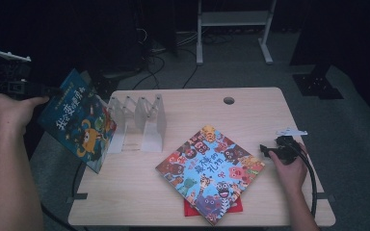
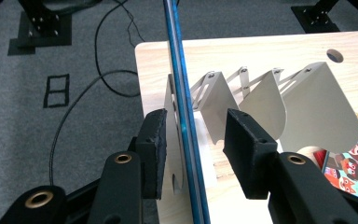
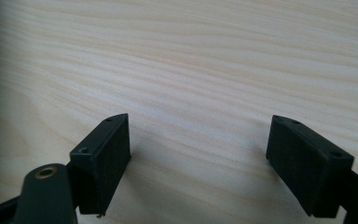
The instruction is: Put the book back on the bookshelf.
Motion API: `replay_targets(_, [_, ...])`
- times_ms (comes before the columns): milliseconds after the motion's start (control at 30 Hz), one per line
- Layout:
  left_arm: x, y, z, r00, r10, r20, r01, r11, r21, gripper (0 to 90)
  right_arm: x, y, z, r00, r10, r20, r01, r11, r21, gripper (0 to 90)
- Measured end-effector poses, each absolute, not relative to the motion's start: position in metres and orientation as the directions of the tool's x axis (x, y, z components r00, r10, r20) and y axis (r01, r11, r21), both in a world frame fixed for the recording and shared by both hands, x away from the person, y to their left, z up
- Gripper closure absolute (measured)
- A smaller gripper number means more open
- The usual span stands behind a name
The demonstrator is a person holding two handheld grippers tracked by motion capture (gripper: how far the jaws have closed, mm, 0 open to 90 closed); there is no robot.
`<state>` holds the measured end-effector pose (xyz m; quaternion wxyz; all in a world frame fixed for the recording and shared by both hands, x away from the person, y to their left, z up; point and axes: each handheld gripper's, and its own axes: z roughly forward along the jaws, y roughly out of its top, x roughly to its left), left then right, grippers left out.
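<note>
Blue, the picture book (image 1: 79, 122) stands tilted at the counter's (image 1: 250, 103) nine o'clock edge, just beside the clear folding book rack (image 1: 139, 122). The left gripper (image 1: 53, 90) sits at the book's ten o'clock; in the left gripper view the book's thin edge (image 2: 182, 112) runs between its jaws, which are spread with a gap on both sides. At three o'clock the right gripper (image 1: 265, 150) rests on bare wood, jaws spread wide, beside a colourful animal book (image 1: 209, 171) lying flat.
</note>
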<state>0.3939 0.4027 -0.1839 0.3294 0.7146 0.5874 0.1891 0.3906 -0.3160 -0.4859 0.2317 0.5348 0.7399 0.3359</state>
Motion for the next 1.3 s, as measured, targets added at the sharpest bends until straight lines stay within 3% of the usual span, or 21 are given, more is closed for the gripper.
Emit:
replay_targets(300, [0.371, 0.395, -0.168, 0.301, 0.95, -0.079, 0.678, -0.155, 0.718, 60.7, 0.391, -0.316, -0.486, -0.321, 0.947, 0.016, 0.636, 0.203, 0.745, 20.7])
replay_targets(567, [0.362, 0.377, -0.17, 0.397, 0.913, -0.088, 0.697, -0.238, 0.676, 80.9, 0.391, -0.316, -0.486, -0.321, 0.947, 0.016, 0.636, 0.203, 0.745, 20.6])
replay_targets(767, [0.36, 0.361, -0.181, 0.469, 0.879, -0.086, 0.697, -0.309, 0.647, 89.3, 0.391, -0.316, -0.486, -0.321, 0.947, 0.017, 0.636, 0.202, 0.745, 20.6])
replay_targets(1300, [0.353, 0.311, -0.238, 0.61, 0.787, -0.094, 0.671, -0.449, 0.59, 86.5, 0.391, -0.316, -0.486, -0.321, 0.947, 0.016, 0.635, 0.203, 0.745, 20.7])
